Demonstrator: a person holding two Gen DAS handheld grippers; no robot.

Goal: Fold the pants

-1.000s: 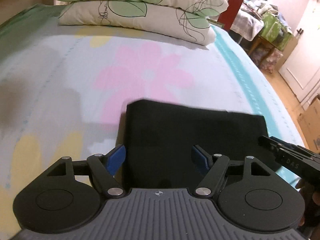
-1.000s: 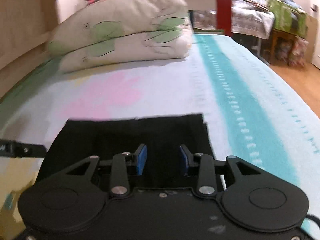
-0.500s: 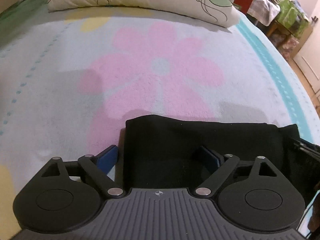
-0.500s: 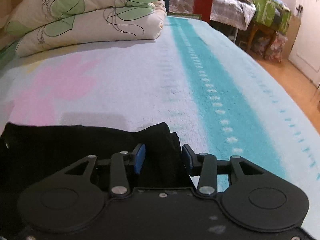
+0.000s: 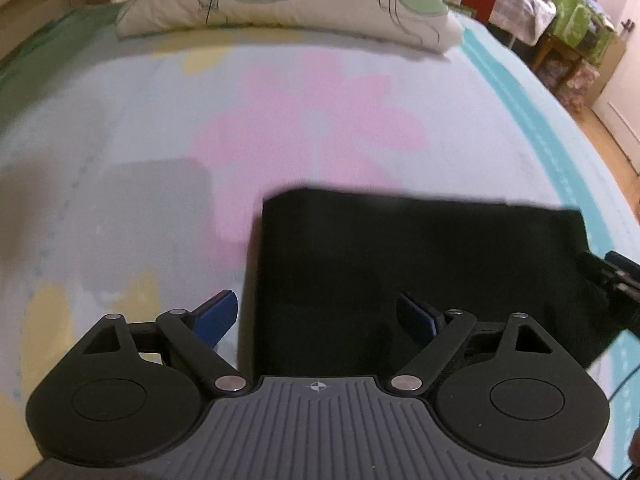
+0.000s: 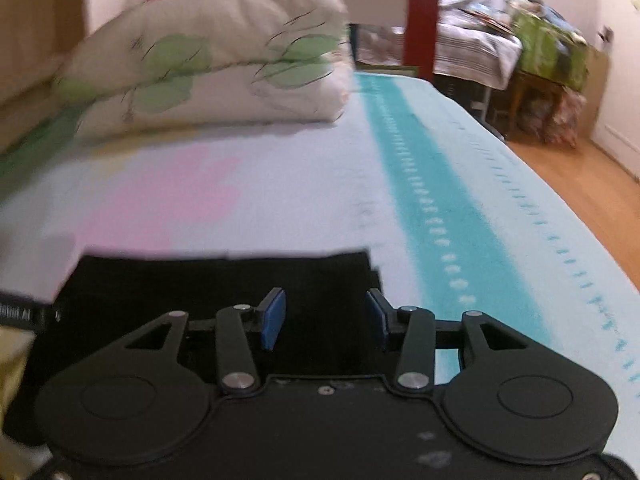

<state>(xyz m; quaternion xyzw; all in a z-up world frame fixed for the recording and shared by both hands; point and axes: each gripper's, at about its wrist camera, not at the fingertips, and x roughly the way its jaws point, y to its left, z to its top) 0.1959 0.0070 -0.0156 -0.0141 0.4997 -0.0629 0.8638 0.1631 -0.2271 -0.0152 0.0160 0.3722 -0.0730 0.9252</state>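
Left wrist view shows the black pants [image 5: 416,264] folded into a flat, dark rectangle with straight edges, lying on the pale floral bedspread [image 5: 120,128] below the leaf-print pillows [image 5: 280,4]. Both tools grip nothing: the left gripper [image 5: 324,316] has just spread wide astride the left edge, while the right gripper [image 6: 324,316], jaws part open after widening, hovers over the right corner.

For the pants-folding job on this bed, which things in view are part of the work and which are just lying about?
Part of the job:
- black pants, folded into a rectangle on the bedspread
- left gripper, jaws open at the pants' left edge
- right gripper, jaws open over the pants' right end

Just lying about:
- leaf-print pillows
- red post
- cluttered furniture by the wall
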